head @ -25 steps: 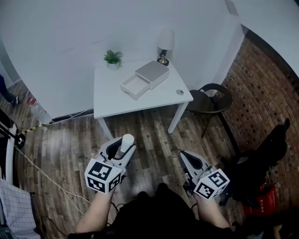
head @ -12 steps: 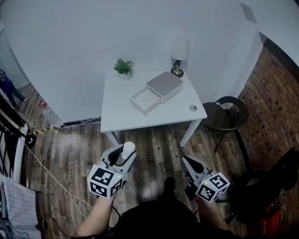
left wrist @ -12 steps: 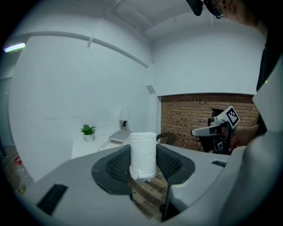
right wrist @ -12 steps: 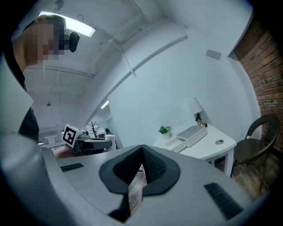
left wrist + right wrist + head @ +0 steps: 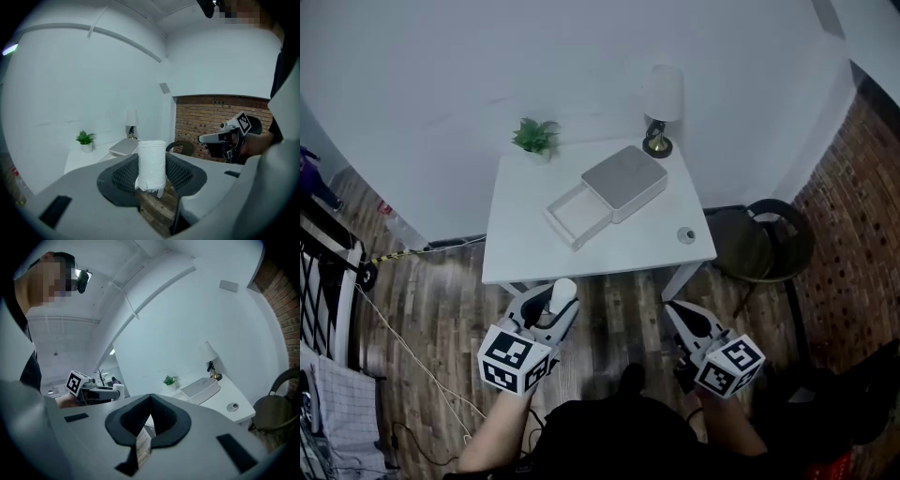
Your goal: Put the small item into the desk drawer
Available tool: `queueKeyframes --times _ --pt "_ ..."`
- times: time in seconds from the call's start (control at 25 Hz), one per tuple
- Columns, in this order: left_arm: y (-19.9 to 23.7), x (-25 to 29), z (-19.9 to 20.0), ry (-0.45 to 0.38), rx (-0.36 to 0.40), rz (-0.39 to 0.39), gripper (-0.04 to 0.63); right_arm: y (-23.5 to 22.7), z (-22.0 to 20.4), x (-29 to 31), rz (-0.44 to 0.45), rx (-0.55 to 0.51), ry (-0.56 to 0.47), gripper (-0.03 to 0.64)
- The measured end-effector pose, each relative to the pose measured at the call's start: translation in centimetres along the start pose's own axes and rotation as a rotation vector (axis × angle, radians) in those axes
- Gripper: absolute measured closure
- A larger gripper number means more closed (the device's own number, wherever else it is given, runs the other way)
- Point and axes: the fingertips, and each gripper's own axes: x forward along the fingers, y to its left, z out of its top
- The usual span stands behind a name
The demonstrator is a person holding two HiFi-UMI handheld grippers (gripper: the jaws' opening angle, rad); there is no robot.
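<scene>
**Roll in left grip, open drawer ahead across the table's near edge**

Nearest: left gripper (image 5: 551,309), jaws clamped on one small white cylindrical roll (image 5: 151,161). The roll stands upright between the pads, long axis across the jaw line, top end clear above them. Right gripper (image 5: 678,315) hangs level with the left, jaws pressed together, nothing between them. Both are above the dark wood plank floor (image 5: 431,309), short of the table.

Next: one white square table (image 5: 525,246). Its near edge lies just beyond the two gripper tips.

On the tabletop, one low grey-white drawer unit (image 5: 625,180) sits toward the far right. Its single white drawer (image 5: 572,215) is pulled out, pointing diagonally at the near left corner, open and apparently empty.

Key relation: the open drawer lies straight ahead of the left gripper and slightly to its right. The left gripper is the nearer one and already carries the roll. Judgement: a forward reach over the near edge, then a lowering into the tray.

Also on top: one small round grey disc (image 5: 686,234) near the near right corner, one small green potted plant (image 5: 534,139) at the far left corner, one white-shaded lamp (image 5: 662,97) at the far right corner.

Beside the table's right edge: one dark round chair (image 5: 780,246).
</scene>
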Motion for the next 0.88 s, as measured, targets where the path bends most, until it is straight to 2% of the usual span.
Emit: queueKeyframes --times 0.2,0.36,0.52,0.72,0.88 --pt "-0.4 2.6 1.7 -0.016 0.002 0.022 0.419 -4.0 -0.1 1.0 0.007 0.029 0.043 0.614" --pt "1.4 3.5 1.4 0.000 -0.032 0.057 0.419 -4.4 0.1 2.7 0.045 0.035 0.062 0.614" --pt "3.5 5.0 1.9 0.000 -0.048 0.061 0.419 -6.2 0.7 4.7 0.032 0.038 0.077 0.614" --pt "8.9 7.9 2.4 -0.017 -0.060 0.070 0.419 -8.3 1.5 8.7 0.012 0.013 0.098 0.614" --pt "14.5 10.3 3.6 -0.032 -0.062 0.083 0.419 -11.1 3.0 12.3 -0.043 0.002 0.100 0.614"
